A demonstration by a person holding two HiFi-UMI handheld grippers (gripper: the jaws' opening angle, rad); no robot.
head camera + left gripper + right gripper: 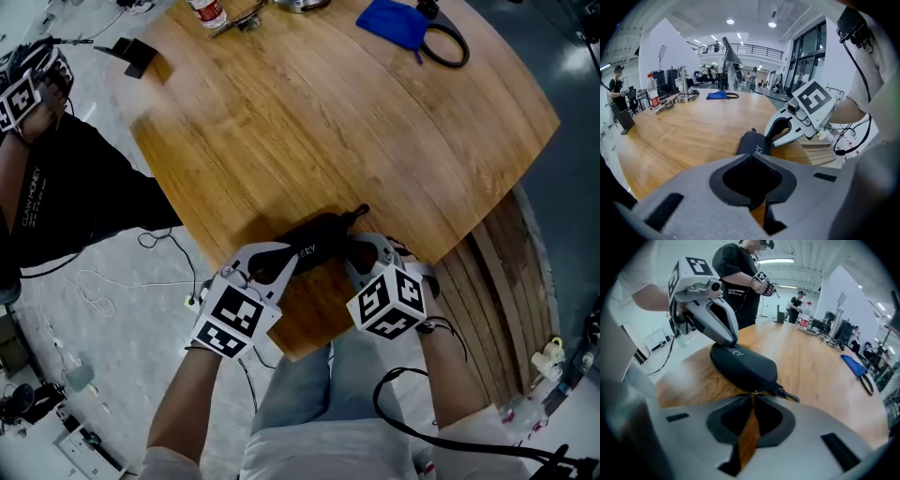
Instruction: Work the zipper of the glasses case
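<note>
- The right gripper (753,398) had its 2 jaws a narrow gap apart, pressing on nothing, tips just at the glasses case (317,242).
- The left gripper (750,158) was clamped on the case's other end.
- The case lay at the wooden table's (375,131) 6 o'clock edge.
- The zipper looked fully closed, so opening it seemed entirely left to do.
- Its long axis ran from 8 to 2 o'clock, pull strap (790,395) toward 2.

I count one glasses case (314,246) on one wooden table (375,141), at its near edge. I hold two grippers, the left gripper (281,264) and the right gripper (361,255). At the far edge lie one blue pouch (394,23) and one bottle (208,11). One other person (66,192) stands at the left.
</note>
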